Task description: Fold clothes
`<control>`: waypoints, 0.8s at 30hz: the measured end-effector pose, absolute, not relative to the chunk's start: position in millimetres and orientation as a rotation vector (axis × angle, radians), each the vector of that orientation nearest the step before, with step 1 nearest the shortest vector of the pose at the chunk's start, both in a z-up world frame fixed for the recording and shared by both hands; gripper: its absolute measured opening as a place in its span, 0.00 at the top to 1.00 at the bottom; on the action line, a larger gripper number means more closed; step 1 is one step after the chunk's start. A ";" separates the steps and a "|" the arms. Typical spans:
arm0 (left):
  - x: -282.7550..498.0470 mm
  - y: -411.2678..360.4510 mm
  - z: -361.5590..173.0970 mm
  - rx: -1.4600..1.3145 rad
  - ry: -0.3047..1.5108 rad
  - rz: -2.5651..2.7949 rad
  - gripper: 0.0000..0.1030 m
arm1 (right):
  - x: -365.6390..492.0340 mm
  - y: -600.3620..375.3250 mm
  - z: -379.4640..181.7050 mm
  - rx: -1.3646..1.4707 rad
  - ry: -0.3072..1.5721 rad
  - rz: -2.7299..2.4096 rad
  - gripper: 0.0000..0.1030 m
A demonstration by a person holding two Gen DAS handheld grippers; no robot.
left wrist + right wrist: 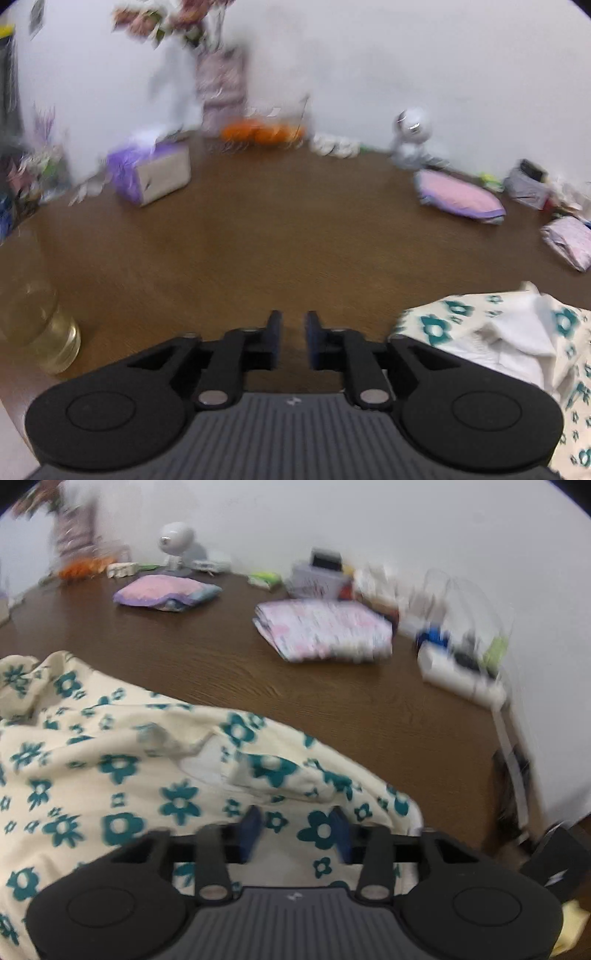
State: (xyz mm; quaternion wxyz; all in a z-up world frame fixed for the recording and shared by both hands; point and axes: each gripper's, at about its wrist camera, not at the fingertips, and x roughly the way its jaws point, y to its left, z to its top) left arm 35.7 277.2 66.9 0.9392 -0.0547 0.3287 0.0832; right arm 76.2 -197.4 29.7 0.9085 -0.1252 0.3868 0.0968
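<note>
Only the left wrist view takes in the glass jar (40, 328) of yellowish liquid to the left of the left gripper (293, 334) and the purple tissue box (151, 171) ahead and to its left. Only the right wrist view shows the white power strip (458, 675) far to the right and the whole folded pink-patterned cloth (325, 629) ahead of the right gripper (297, 829).

The left gripper hangs over bare brown wood-grain table (258, 236), its jaws a narrow gap apart with nothing between them. The cream garment with teal flowers (517, 343) lies crumpled just to its right, its white inner side turned up in a fold; it does not reach the fingers.

In the right wrist view the same garment (110, 775) spreads in soft wrinkles under and to the left of the right gripper. The blue-padded fingers (251, 830) stand partly apart, directly over the cloth, with printed fabric showing between them. Whether the pads pinch a fold I cannot tell through the blur.

A folded pink and lilac cloth (166, 590) lies farther ahead on the left, near a round white camera (175, 539) by the wall.
</note>
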 end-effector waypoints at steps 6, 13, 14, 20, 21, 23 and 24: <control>67.9 208.3 47.1 0.086 0.766 -0.050 0.58 | -1.1 -167.1 43.3 -0.183 0.744 0.403 0.60; 119.1 204.5 20.1 0.142 0.841 0.113 0.92 | -47.0 -153.8 2.0 -0.126 0.783 0.363 0.63; 121.3 207.3 19.0 0.139 0.838 0.149 0.91 | -51.0 -154.0 -3.2 -0.125 0.794 0.363 0.62; 60.9 202.5 55.2 0.002 0.738 0.064 0.55 | -67.9 -168.5 9.0 -0.113 0.736 0.394 0.60; 53.3 193.3 60.8 0.023 0.714 0.010 0.47 | -67.3 -171.8 10.4 -0.098 0.730 0.402 0.60; 53.2 167.8 65.5 0.115 0.689 -0.079 0.36 | -59.8 -172.0 6.8 -0.088 0.742 0.398 0.60; 58.7 154.6 65.0 0.172 0.675 -0.100 0.31 | -55.9 -171.9 4.7 -0.085 0.748 0.395 0.60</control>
